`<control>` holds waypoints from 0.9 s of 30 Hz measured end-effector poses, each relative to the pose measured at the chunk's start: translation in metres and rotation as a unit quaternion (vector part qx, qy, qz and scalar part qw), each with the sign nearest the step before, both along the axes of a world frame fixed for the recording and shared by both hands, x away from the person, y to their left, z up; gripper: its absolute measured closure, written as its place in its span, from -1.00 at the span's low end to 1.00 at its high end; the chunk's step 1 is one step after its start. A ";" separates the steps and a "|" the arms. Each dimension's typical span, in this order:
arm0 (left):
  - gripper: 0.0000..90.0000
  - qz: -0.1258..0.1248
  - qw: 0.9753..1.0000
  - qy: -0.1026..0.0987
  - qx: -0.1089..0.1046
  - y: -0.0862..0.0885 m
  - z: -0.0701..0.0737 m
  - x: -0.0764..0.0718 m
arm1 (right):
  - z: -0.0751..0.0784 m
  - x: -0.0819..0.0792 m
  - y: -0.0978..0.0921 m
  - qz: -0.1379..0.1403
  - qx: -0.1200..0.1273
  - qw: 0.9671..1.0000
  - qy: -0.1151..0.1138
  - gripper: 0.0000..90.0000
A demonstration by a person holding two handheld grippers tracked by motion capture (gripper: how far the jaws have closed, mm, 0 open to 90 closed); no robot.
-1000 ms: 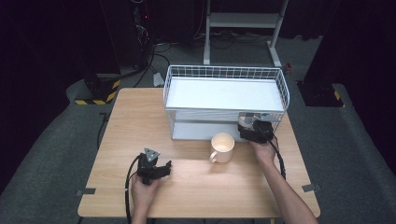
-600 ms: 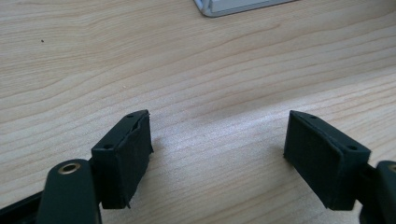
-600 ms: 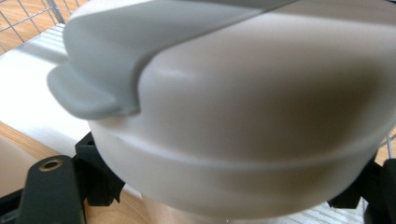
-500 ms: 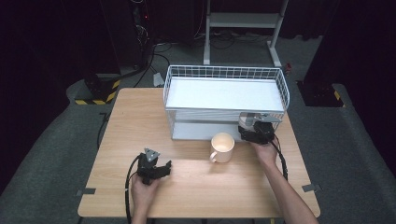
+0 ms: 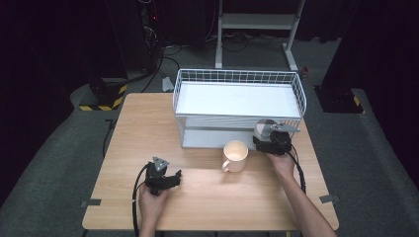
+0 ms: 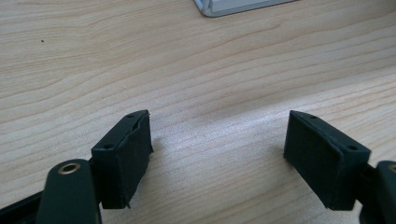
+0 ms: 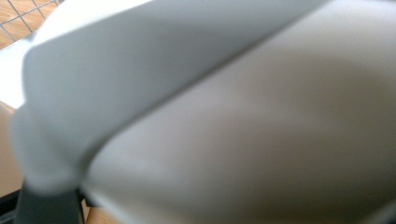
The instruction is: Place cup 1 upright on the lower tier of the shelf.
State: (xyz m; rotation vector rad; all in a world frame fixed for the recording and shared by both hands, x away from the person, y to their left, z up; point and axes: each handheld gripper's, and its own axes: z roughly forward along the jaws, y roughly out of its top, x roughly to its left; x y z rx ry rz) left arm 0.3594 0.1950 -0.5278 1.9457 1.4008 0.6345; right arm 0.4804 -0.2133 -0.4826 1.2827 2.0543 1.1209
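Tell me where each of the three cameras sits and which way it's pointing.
High view: above the person's side, looking forward and down on the table; both forearms show.
Left gripper view: rides the left gripper, facing bare wood; jaws apart.
Right gripper view: rides the right gripper, pressed against a blurred cup.
Shared: the rack corner.

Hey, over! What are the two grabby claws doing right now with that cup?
Left gripper open, resting on bare table. Right gripper at mug, very close; jaws unclear. Wire rack right behind mug.

Wire rack (image 5: 237,81) at the bench's (image 5: 128,133) far side, mug (image 5: 235,156) just before the rack, right gripper (image 5: 271,140) right of the mug, left gripper (image 5: 162,178) well left of it
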 end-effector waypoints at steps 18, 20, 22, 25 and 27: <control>-0.48 0.000 1.000 0.000 0.000 0.000 0.000 0.000 | -0.004 -0.009 -0.001 0.000 -0.005 1.000 0.001 -0.61; -0.48 0.000 1.000 0.000 0.000 0.000 0.000 0.000 | -0.004 -0.006 -0.001 -0.009 0.000 1.000 0.006 -0.60; -0.48 0.000 1.000 0.000 0.000 0.000 0.000 0.000 | -0.004 -0.003 -0.001 -0.013 -0.002 1.000 0.005 -0.59; -0.48 0.000 1.000 0.000 0.000 0.000 0.000 0.000 | -0.004 0.001 0.001 -0.017 -0.006 1.000 0.000 -0.59; -0.48 0.000 1.000 0.000 0.000 0.000 0.000 0.000 | -0.005 0.003 0.001 -0.021 -0.004 1.000 -0.004 -0.59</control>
